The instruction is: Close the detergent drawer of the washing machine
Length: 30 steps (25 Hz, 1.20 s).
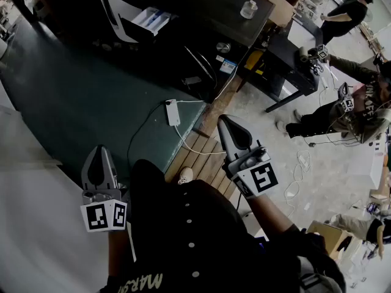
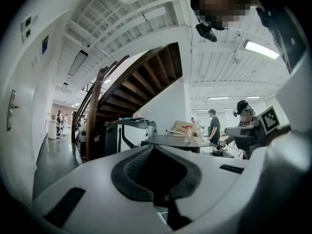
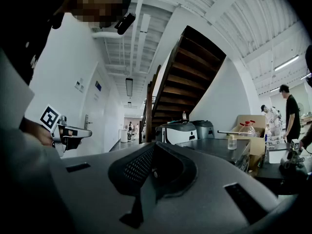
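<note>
We are at the approach step. The left claw (image 1: 101, 157) and the right claw (image 1: 231, 128) are both pressed together, empty and level, well short of the washing machine (image 1: 201, 23). Its detergent drawer (image 1: 150, 19) juts open beyond the green mat's (image 1: 79, 96) far edge. Next, we judge, comes stepping closer and pushing the drawer front squarely. A staircase (image 2: 146, 77) rises behind.

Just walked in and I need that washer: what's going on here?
A person holds a gripper in each hand, close to the body. The left gripper and right gripper are both shut and empty. The washing machine stands ahead, untouched, its detergent drawer pulled out. Closing it has not begun.
</note>
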Motion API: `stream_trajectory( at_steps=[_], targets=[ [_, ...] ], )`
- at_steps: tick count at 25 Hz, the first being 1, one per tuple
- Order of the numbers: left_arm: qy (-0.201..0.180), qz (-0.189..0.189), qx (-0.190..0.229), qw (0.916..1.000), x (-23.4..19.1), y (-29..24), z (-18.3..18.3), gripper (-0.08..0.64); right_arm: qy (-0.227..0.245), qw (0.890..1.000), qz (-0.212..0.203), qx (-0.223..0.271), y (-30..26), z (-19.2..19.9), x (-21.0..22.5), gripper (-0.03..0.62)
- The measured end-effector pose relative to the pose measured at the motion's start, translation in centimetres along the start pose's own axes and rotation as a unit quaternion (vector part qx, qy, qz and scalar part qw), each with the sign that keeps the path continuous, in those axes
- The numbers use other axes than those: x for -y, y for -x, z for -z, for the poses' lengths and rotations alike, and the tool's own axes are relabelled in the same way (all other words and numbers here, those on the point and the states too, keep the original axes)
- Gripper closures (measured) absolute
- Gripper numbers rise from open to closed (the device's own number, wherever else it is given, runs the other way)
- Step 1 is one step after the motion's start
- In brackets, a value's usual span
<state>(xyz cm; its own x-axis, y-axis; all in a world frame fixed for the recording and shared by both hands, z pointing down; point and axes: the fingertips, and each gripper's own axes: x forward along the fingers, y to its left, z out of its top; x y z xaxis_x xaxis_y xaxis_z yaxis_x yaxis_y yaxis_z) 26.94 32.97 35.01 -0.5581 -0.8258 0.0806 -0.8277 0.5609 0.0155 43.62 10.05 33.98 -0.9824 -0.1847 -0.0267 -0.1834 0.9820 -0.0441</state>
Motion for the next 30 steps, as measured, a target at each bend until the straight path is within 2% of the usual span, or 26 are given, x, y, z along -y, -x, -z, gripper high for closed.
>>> stream_trajectory(
  at_steps=[7,10,15,16,17,18,26,30],
  targets=[
    [-0.001,-0.006,-0.001,1.0000,0.4,0.4,0.5,0.558,-0.014,1.000,-0.006,0.012,0.6,0.4,0.0,0.561],
    [-0.002,-0.006,0.000,1.0000,0.5,0.4,0.5,0.558,-0.034,0.999,-0.033,0.024,0.7,0.7,-0.5,0.560],
    [-0.007,-0.008,0.002,0.9999,0.4,0.6,0.3,0.558,-0.021,0.999,-0.034,0.013,0.0,1.0,-1.1,0.557],
    [-0.007,-0.010,0.003,0.9999,0.4,0.6,0.3,0.558,-0.023,0.999,-0.035,0.012,-0.2,1.1,-1.1,0.524],
    [-0.007,-0.011,0.004,0.9999,0.4,0.6,0.3,0.558,-0.024,0.999,-0.037,0.011,-0.4,1.3,-1.1,0.419],
    [-0.008,-0.012,0.004,0.9999,0.4,0.7,0.3,0.558,-0.024,0.999,-0.038,0.009,-0.6,1.4,-1.2,0.348],
    [-0.002,-0.021,-0.006,0.9998,-0.4,0.8,0.4,0.558,-0.022,0.999,-0.046,-0.010,-1.9,2.3,-1.9,0.347],
    [0.001,-0.023,-0.011,0.9997,-1.5,0.4,0.6,0.558,-0.018,0.999,-0.043,-0.009,-3.4,2.3,-2.0,0.374]
  ],
)
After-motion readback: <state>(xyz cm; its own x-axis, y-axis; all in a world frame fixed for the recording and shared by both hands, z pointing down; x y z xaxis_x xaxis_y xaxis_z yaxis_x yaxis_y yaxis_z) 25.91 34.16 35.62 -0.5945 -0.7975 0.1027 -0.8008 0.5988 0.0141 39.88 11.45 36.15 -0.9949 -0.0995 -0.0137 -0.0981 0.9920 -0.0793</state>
